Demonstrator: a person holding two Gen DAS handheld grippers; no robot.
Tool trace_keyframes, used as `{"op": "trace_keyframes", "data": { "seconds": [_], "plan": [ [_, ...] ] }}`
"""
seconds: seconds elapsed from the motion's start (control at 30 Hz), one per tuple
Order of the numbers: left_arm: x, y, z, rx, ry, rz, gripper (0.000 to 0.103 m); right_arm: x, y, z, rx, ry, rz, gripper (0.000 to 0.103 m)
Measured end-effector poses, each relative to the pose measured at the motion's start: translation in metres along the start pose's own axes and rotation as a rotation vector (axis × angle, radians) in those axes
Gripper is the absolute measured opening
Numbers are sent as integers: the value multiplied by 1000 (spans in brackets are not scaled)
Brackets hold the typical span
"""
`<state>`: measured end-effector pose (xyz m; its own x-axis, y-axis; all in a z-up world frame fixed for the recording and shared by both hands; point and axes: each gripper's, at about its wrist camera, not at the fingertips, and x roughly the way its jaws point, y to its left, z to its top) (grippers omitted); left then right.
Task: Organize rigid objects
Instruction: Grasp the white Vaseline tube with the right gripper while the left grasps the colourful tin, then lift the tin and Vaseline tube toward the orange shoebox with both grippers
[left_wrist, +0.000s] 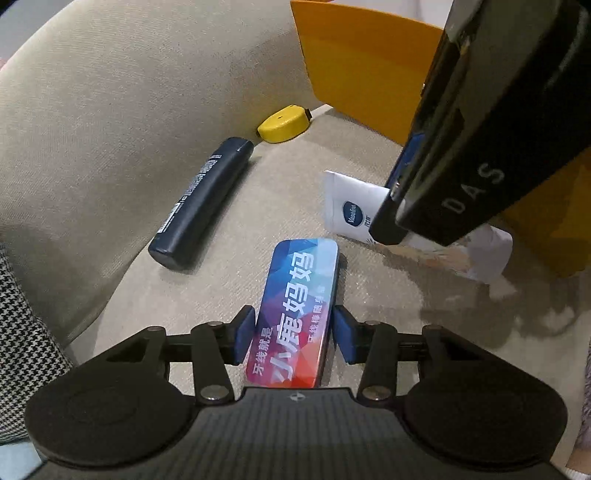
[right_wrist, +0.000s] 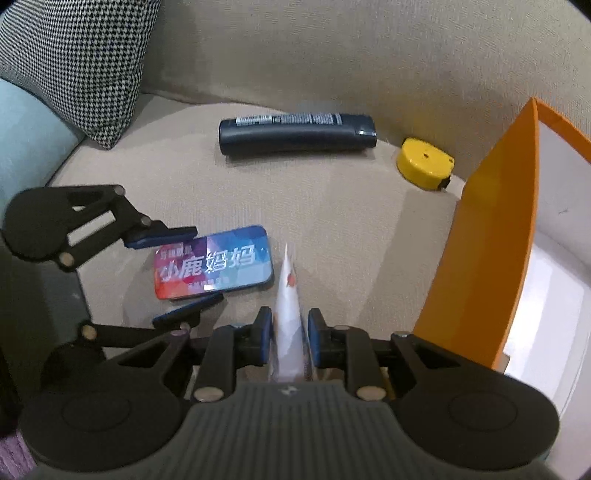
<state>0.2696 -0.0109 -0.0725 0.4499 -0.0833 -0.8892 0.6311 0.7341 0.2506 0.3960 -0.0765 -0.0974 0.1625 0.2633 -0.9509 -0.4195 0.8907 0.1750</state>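
Left tongs (left_wrist: 293, 334) straddled the colourful 小鹿妈妈 floss tin (left_wrist: 295, 314), pads not quite touching; right tongs (right_wrist: 290, 334) clenched a white Vaseline tube (right_wrist: 288, 317); their housing read "DAS".

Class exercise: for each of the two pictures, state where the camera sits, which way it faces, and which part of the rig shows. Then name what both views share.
Left wrist view: on the left tool, facing steeply down at the sofa seat; its blue pads flank the colourful tin; the right tool enters top right.
Right wrist view: on the right tool, facing down; it grips the white tube; left tool at left.
Shared: tin, dark bottle, yellow tape measure, orange box.
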Motion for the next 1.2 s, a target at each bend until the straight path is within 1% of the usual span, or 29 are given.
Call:
{"op": "trace_keyframes", "data": {
  "seconds": [0.13, 0.2, 0.23, 0.27, 0.3, 0.33, 0.37, 0.43, 0.47, 0.57, 0.7, 0.73, 0.83, 1.0, 1.1, 1.2],
  "plan": [
    [-4, 3, 1, -16, 1, -5, 51, 2, -3, 4, 4, -3, 1, 22],
    [-7, 8, 0, -60, 9, -17, 50, 2, -3, 4, 7, -7, 5, 21],
    [-9, 10, -1, -83, 13, -23, 50, 1, -3, 3, 7, -10, 9, 19],
    [-12, 12, -2, -107, 14, -27, 43, 0, -3, 2, 8, -11, 14, 18],
    [-15, 14, -3, -125, 5, -32, 27, -1, -3, 1, 10, -14, 16, 18],
    [-19, 15, -2, -140, -6, -20, 25, -3, -3, 0, 13, -17, 18, 18],
    [-20, 18, -1, -169, 4, -22, 24, -4, -3, -1, 18, -20, 21, 18],
    [-20, 24, -2, -221, 13, -41, 24, -6, -3, -3, 28, -26, 26, 17],
    [-21, 26, -3, -240, 9, -38, 23, -7, -3, -4, 32, -28, 26, 17],
    [-24, 30, -4, -264, -4, -8, 19, -8, 0, -8, 44, -30, 23, 17],
    [-26, 41, -7, -305, 18, -27, 18, -12, 2, -14, 47, -36, 30, 17],
    [-26, 44, -7, -313, 25, -27, 18, -12, 2, -14, 51, -34, 32, 17],
    [-24, 51, -6, -321, 44, 9, 16, -9, 2, -13, 62, -31, 30, 17],
    [-15, 57, -7, -330, 66, -17, 16, -3, 2, -9, 59, -20, 44, 18],
    [-14, 56, -7, -337, 56, -11, 15, 1, 2, -6, 52, -12, 50, 18],
    [-21, 58, -9, -377, 35, -14, 15, 3, 3, -6, 56, -9, 48, 17]
  ]
}}
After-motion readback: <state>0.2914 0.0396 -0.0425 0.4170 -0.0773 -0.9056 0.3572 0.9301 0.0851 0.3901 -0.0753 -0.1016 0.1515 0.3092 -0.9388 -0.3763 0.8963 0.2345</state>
